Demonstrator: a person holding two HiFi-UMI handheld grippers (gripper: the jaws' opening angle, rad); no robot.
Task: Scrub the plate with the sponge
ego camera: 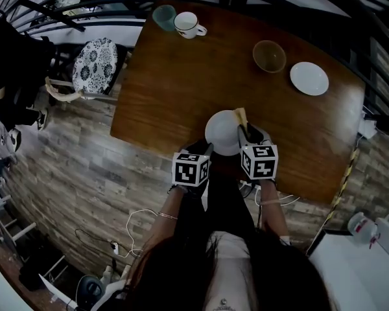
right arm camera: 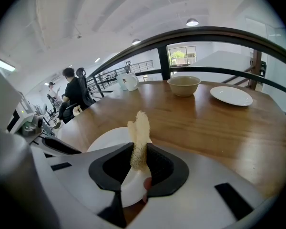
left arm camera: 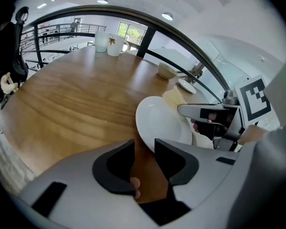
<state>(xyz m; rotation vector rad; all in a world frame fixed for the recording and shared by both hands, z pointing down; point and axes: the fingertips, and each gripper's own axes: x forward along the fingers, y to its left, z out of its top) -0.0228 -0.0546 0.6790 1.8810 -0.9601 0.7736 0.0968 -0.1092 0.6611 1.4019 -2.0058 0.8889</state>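
Observation:
A white plate lies on the brown wooden table, close to its near edge. My left gripper is at the plate's left rim. In the left gripper view its jaws stand open with only the table showing between them, and the plate lies just past the right jaw's tip. My right gripper is over the plate's right side, shut on a thin beige sponge that sticks up between its pads. The plate shows below that sponge.
Farther back on the table are a second white plate, a tan bowl, a white mug and a teal cup. A chair with a patterned cushion stands off the table's left side. A dark railing curves behind the table.

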